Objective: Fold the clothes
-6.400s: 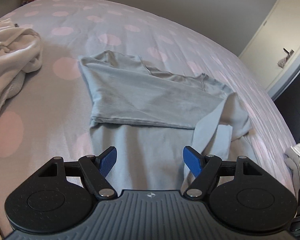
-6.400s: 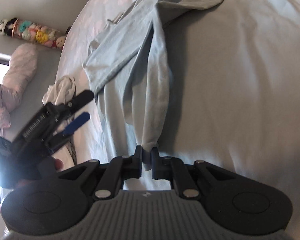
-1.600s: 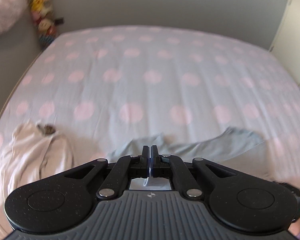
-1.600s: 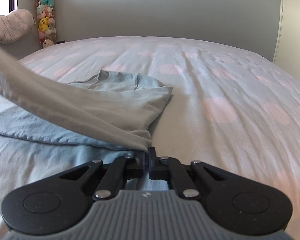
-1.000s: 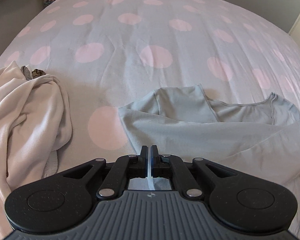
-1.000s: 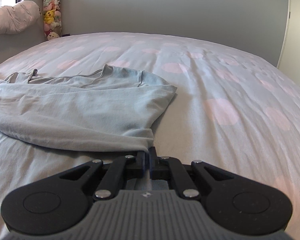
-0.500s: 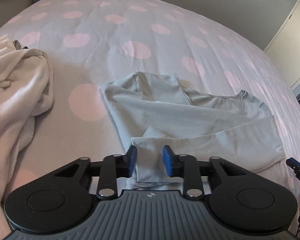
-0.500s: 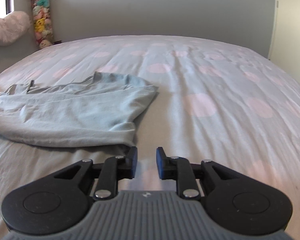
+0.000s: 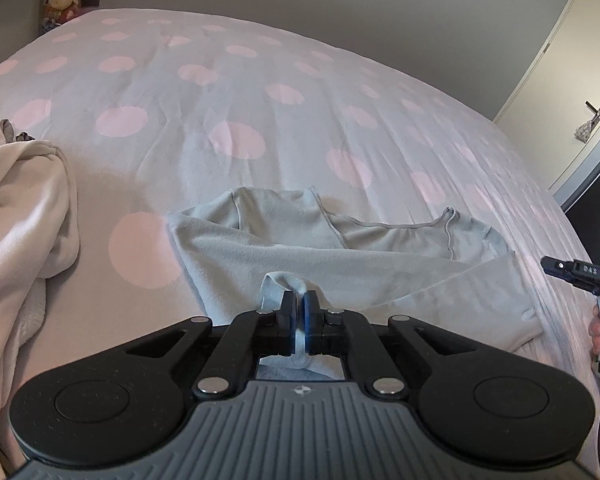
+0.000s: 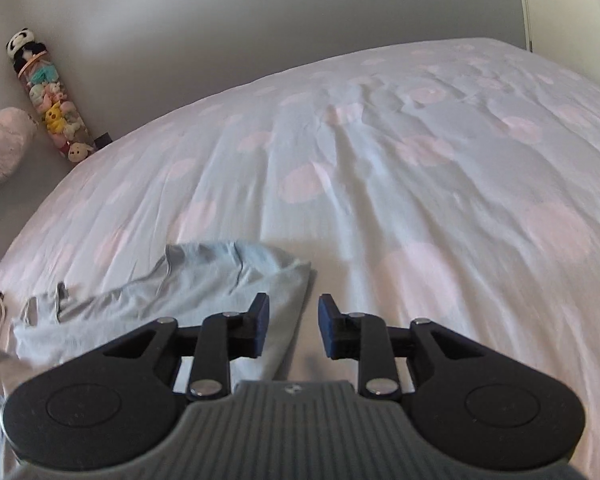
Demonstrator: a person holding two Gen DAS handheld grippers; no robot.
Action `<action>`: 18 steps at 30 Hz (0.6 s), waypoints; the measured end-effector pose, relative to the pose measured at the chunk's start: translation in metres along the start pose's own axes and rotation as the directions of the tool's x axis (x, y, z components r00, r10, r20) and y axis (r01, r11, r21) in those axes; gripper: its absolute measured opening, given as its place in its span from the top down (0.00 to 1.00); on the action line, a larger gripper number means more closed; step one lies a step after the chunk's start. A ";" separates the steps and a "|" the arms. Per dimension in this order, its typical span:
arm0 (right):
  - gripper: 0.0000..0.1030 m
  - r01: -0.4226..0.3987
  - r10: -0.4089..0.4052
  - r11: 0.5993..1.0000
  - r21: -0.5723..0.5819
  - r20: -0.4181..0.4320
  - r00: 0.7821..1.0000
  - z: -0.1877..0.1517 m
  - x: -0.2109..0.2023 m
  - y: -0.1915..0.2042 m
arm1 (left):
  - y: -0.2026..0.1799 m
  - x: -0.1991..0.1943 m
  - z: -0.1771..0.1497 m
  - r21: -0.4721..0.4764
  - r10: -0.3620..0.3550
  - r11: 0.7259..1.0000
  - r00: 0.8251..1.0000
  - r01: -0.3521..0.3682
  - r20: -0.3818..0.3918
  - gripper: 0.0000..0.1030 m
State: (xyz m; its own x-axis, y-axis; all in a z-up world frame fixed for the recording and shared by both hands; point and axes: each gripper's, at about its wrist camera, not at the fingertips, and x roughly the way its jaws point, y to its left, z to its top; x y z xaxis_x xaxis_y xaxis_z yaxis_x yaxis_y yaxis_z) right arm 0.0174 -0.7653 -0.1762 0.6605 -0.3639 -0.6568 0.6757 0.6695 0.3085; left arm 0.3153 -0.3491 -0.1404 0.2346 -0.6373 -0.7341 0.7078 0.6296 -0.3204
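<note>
We look along our two black hand-held grippers over a wide bed covered by a pale grey sheet with large pink dots (image 9: 236, 80). A pale blue-grey long-sleeved top of soft knit fabric (image 9: 340, 256) lies partly folded on the near part of the bed, its neckline toward the far side.

Our left gripper (image 9: 299, 312) has its blue-padded fingers pressed together, pinching a small raised fold at the near edge of the top; a strip of the fabric shows in the narrow slit between the pads.

Our right gripper (image 10: 293, 328) is above the bed at the top's right edge. Its jaws are opening, with a clear gap between them. The edge of the top lies below that gap, and the pads do not press on it.

A crumpled cream fleece garment (image 9: 24, 216) is heaped to the left of the top, apart from it. Stuffed toys (image 10: 52, 100) are stacked in the far corner against the grey wall.
</note>
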 end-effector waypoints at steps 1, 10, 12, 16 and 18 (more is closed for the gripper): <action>0.66 -0.007 0.007 1.000 0.023 -0.016 1.000 0.011 0.009 -0.002 | 0.000 0.000 0.001 0.000 -0.002 1.000 1.000 0.002 0.000 0.98; 0.61 -0.050 0.015 0.958 -0.281 -0.125 0.992 0.048 0.082 0.035 | 0.005 -0.002 0.009 0.008 -0.014 1.000 1.000 0.014 -0.006 0.98; 0.61 -0.062 0.008 0.931 -0.360 -0.151 0.988 0.047 0.092 0.045 | 0.005 -0.001 0.010 0.012 -0.017 1.000 1.000 0.017 -0.009 0.98; 0.98 -0.105 0.030 0.926 -0.364 -0.206 0.978 0.046 0.108 0.049 | 0.001 -0.006 0.018 0.032 -0.021 0.999 0.999 0.020 0.029 0.99; 0.98 -0.040 -0.028 0.923 -0.382 -0.170 0.985 0.047 0.113 0.052 | 0.005 -0.008 0.027 0.006 -0.008 1.000 0.998 0.008 0.057 0.99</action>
State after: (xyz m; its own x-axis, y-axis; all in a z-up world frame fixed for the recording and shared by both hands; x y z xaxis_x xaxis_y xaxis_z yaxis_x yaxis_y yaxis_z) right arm 0.1427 -0.8021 -0.2025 0.5764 -0.2671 -0.7723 0.4722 0.8802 0.0480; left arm 0.3347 -0.3527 -0.1202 0.2662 -0.6664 -0.6964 0.7134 0.6220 -0.3226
